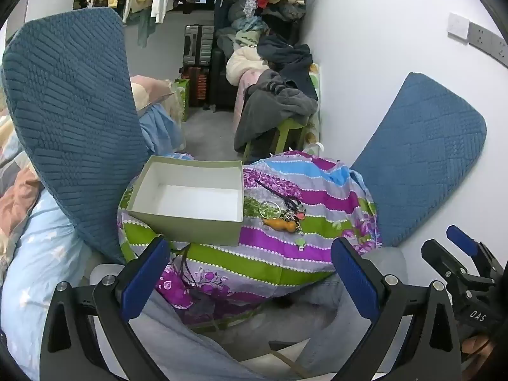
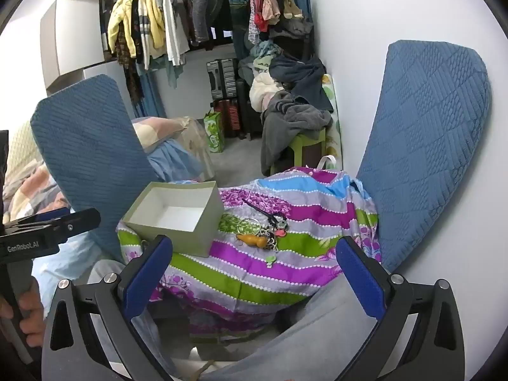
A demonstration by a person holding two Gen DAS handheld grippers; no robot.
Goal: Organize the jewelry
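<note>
Blue padding lines the inner faces of both tools' fingers. The left gripper [image 1: 250,270] has its fingers spread wide, nothing between them, hanging over the near slope of the striped cloth [image 1: 279,247]. The right gripper [image 2: 254,270] is likewise wide apart and empty, just short of the same near slope (its pads [image 2: 358,279] frame the green and purple bands).

Beyond the fingertips the cloth covers a rounded mound whose near edge falls away steeply toward the person's grey-clad knees [image 2: 317,327]. On the mound's left side sits an open grey-green box [image 1: 187,197] with a white inside; its near left corner reaches out to the cloth's left edge. Just right of the box, apart from its wall by a narrow strip of cloth, lies the jewelry heap [image 1: 282,214]: an orange gourd-shaped charm [image 2: 252,239], a clear bangle [image 2: 250,224], a tangle of metal charms and a dark cord [image 2: 258,208] running toward the far left. A small green clip [image 1: 299,242] lies alone, nearer than the heap.

Right of the heap the cloth is bare out to its right edge. Two blue quilted cushions [image 1: 73,127] stand at the left and right flanks, hemming the mound. Farther off are a clothes pile [image 2: 295,95], suitcases [image 1: 198,47] and a hanging rail [image 2: 149,25].
</note>
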